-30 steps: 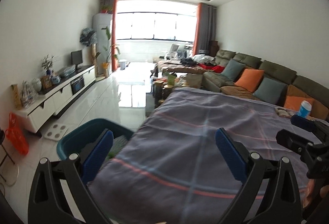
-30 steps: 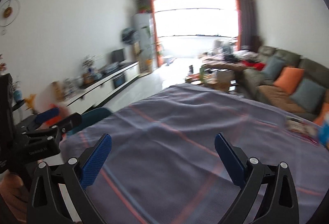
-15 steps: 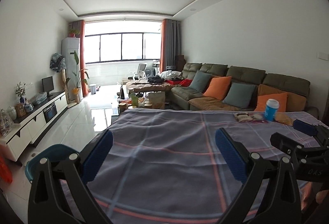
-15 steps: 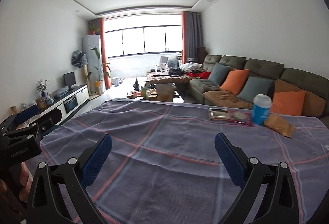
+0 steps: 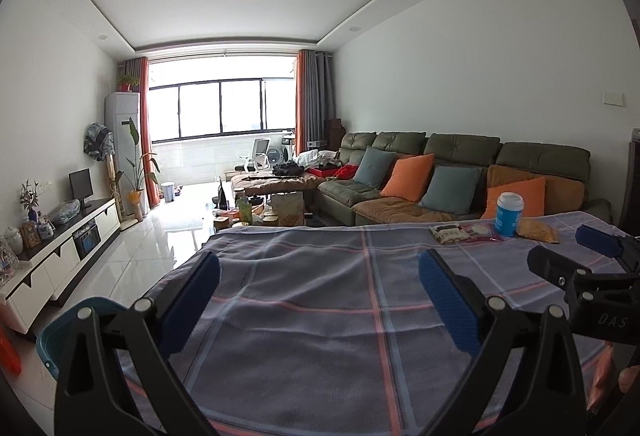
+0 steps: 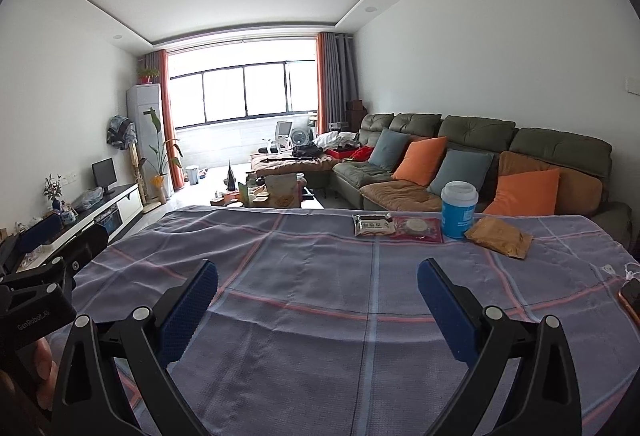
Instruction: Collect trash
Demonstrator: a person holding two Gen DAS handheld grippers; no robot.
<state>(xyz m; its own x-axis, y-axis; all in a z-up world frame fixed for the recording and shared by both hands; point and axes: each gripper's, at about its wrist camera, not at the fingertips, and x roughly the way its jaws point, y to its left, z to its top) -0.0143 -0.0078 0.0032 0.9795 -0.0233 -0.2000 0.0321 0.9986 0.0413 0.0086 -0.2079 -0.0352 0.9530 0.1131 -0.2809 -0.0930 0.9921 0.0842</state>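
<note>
On the far right of a table covered by a purple checked cloth [image 6: 360, 276] lies the trash: a blue paper cup with a white lid [image 6: 459, 209], a brown crumpled bag [image 6: 499, 236], a red-edged wrapper [image 6: 418, 228] and a dark snack packet [image 6: 372, 224]. The same cup [image 5: 509, 213] and packet [image 5: 448, 233] show in the left wrist view. My left gripper [image 5: 318, 290] and right gripper [image 6: 318, 296] hover open over the near cloth, both empty and well short of the trash. A teal bin [image 5: 60, 332] stands on the floor at the table's left corner.
A green sofa with orange and grey cushions [image 6: 460, 164] runs behind the table. A cluttered coffee table [image 5: 260, 212] stands beyond the far edge. A white TV cabinet [image 5: 60, 248] lines the left wall. A phone [image 6: 630, 296] lies at the table's right edge.
Both grippers have swung to the right and levelled out, from facing the bin side of the table to facing the trash at the far right. The jaws stayed open.
</note>
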